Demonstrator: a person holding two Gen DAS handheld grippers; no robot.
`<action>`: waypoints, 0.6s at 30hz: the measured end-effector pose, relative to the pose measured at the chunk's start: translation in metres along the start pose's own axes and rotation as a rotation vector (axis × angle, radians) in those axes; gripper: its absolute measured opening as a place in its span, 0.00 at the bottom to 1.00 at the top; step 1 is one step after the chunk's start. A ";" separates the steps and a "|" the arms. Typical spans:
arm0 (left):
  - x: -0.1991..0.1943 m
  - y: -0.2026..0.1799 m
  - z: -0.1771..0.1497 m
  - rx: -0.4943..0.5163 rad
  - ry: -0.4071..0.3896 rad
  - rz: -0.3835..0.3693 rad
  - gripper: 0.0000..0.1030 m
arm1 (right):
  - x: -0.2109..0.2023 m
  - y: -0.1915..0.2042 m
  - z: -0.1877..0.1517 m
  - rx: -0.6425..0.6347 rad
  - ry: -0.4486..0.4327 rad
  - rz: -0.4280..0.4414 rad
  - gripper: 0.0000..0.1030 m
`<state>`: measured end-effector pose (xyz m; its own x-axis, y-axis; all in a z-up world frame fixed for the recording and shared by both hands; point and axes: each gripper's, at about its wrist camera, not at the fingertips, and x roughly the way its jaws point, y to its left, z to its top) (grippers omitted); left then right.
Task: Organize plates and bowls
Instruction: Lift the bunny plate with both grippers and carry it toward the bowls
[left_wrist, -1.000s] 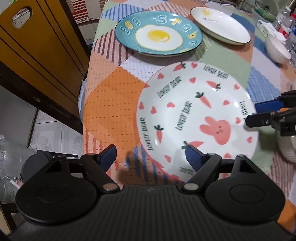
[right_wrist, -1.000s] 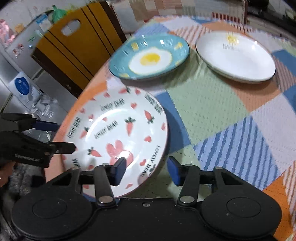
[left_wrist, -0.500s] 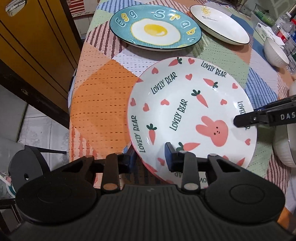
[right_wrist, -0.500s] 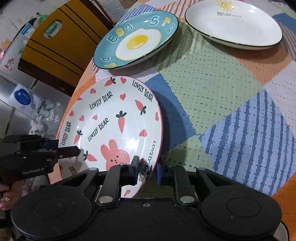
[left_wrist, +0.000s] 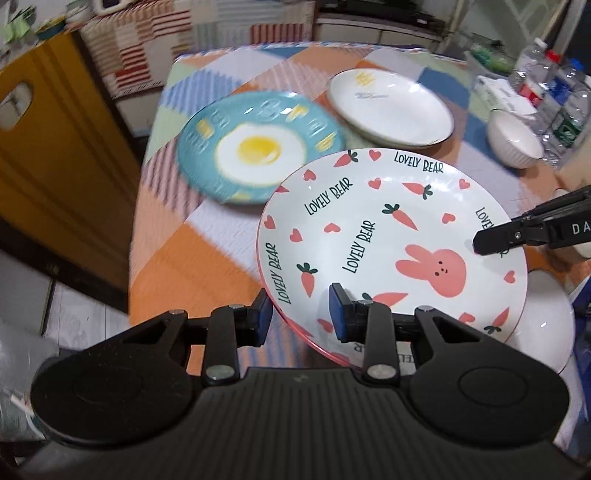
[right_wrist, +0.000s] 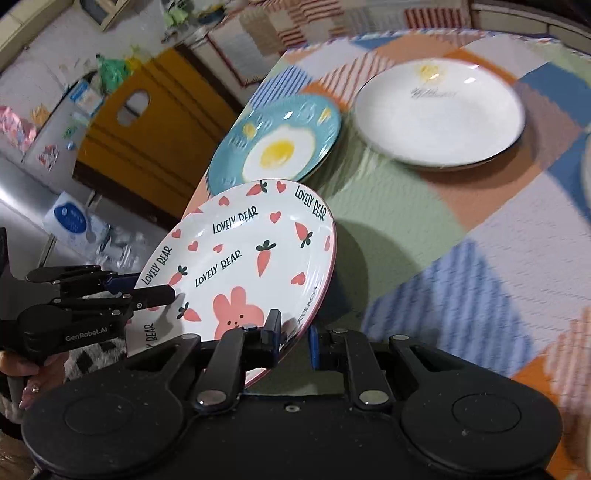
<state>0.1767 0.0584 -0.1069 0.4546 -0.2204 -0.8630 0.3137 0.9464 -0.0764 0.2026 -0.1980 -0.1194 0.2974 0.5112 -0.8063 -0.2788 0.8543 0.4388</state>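
Observation:
A white plate with a pink rabbit, carrots and "LOVELY BEAR" lettering (left_wrist: 391, 236) (right_wrist: 240, 258) hangs above the patchwork tablecloth (right_wrist: 406, 229), held at opposite rims. My left gripper (left_wrist: 301, 314) (right_wrist: 147, 290) is shut on its near-left rim. My right gripper (right_wrist: 293, 338) (left_wrist: 484, 243) is shut on the opposite rim. In the right wrist view the plate tilts. Beyond it lie a blue fried-egg plate (left_wrist: 258, 147) (right_wrist: 277, 147) and a white plate with a yellow sun (left_wrist: 391, 107) (right_wrist: 439, 110).
A ribbed white bowl (left_wrist: 515, 140) stands at the right, with water bottles (left_wrist: 554, 92) behind it. Another white bowl (left_wrist: 546, 325) sits partly under the held plate. A yellow wooden chair back (left_wrist: 55, 147) stands off the table's left edge.
Both grippers closed on the rabbit plate's rims and raised it off the cloth. It now overlaps the near edge of the egg plate in view.

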 end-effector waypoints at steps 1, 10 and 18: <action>0.001 -0.006 0.005 0.006 0.000 -0.007 0.30 | -0.008 -0.004 0.002 -0.003 -0.009 -0.007 0.19; 0.037 -0.060 0.040 0.067 0.038 -0.088 0.30 | -0.044 -0.055 0.003 0.063 -0.056 -0.094 0.19; 0.070 -0.087 0.053 0.098 0.121 -0.160 0.30 | -0.050 -0.094 -0.011 0.146 -0.054 -0.149 0.19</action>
<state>0.2256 -0.0516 -0.1345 0.2909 -0.3300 -0.8980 0.4562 0.8729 -0.1729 0.2042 -0.3053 -0.1243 0.3748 0.3788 -0.8462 -0.0938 0.9235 0.3719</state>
